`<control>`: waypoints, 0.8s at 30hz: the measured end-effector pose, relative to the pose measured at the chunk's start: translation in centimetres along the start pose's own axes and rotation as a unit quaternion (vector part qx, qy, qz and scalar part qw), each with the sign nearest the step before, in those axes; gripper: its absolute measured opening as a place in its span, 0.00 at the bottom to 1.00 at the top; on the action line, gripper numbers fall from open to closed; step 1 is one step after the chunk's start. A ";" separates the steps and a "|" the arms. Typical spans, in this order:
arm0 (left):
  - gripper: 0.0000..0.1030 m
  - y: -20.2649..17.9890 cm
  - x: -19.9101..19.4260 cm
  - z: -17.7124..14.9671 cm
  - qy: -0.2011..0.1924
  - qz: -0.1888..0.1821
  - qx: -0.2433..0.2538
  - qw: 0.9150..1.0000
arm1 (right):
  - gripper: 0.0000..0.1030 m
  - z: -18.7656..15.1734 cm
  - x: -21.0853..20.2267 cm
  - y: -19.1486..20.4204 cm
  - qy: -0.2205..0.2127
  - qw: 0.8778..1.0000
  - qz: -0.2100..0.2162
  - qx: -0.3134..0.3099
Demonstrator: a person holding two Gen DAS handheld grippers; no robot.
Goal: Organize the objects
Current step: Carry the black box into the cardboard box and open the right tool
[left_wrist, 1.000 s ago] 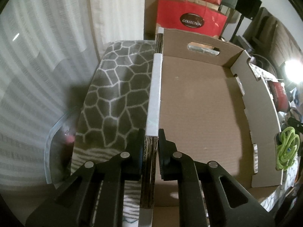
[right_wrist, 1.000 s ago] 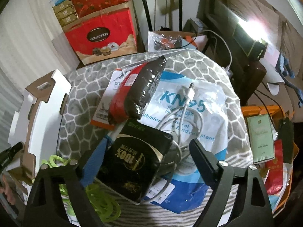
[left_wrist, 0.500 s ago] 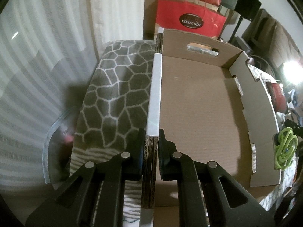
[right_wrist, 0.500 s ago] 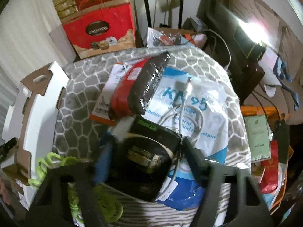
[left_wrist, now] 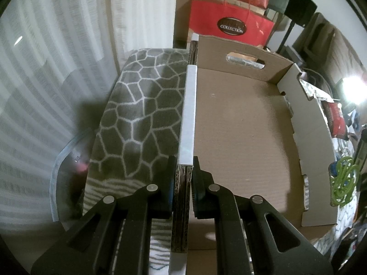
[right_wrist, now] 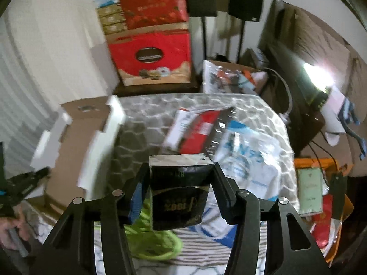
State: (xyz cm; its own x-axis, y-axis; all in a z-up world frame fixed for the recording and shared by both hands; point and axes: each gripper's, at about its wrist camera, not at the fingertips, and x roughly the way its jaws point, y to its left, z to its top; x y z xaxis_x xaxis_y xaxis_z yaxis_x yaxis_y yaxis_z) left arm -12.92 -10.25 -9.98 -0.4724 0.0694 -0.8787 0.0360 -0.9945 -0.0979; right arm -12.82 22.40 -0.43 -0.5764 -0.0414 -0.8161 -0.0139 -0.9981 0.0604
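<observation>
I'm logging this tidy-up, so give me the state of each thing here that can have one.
Open brown cardboard box: upright, empty inside.
Left hand-held gripper: shut on the box's side wall.
Right hand-held gripper: jaws closing, pads on the black packet.
Black glossy packet with gold print: held, off the blanket.
Green coiled cord: lying loose on the blanket.

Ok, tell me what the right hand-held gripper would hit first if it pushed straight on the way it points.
Probably the grey patterned blanket just beyond the black foil packet that the closing right hand-held gripper holds, near the red and black package. Blur leaves depth unclear.
</observation>
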 end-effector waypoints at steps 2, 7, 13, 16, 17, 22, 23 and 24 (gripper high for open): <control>0.11 0.0 0.0 0.0 0.000 -0.001 -0.001 1.000 | 0.53 0.4 -0.1 1.4 0.001 1.000 0.018 -0.008; 0.11 0.1 0.0 -0.1 0.000 -0.001 -0.002 1.000 | 0.52 1.5 -0.4 5.7 0.000 0.998 0.056 -0.040; 0.11 0.1 0.0 0.0 0.000 -0.002 -0.003 1.000 | 0.52 2.3 -0.7 10.0 -0.004 0.994 0.077 -0.075; 0.11 0.0 0.0 -0.1 0.000 -0.002 -0.004 1.000 | 0.52 2.4 -0.4 11.8 -0.001 0.992 0.091 -0.089; 0.11 0.1 0.0 -0.1 0.000 -0.003 -0.005 1.000 | 0.52 2.4 0.0 12.3 0.006 0.991 0.096 -0.092; 0.11 0.2 0.1 -0.1 0.000 -0.004 -0.006 1.000 | 0.52 1.2 3.0 14.4 0.049 0.987 0.122 -0.090; 0.11 0.2 0.1 -0.1 0.000 -0.004 -0.006 1.000 | 0.52 1.0 3.5 14.6 0.054 0.987 0.123 -0.089; 0.11 0.2 0.1 -0.1 0.000 -0.004 -0.006 1.000 | 0.52 0.8 3.9 14.8 0.059 0.987 0.124 -0.088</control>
State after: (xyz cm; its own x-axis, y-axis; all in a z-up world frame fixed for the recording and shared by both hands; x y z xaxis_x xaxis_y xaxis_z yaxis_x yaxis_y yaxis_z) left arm -12.85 -10.41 -10.09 -0.4732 0.0773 -0.8776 0.0432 -0.9929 -0.1107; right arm -15.91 7.53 -2.29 -0.4451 -0.2797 -0.8507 0.2638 -0.9488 0.1740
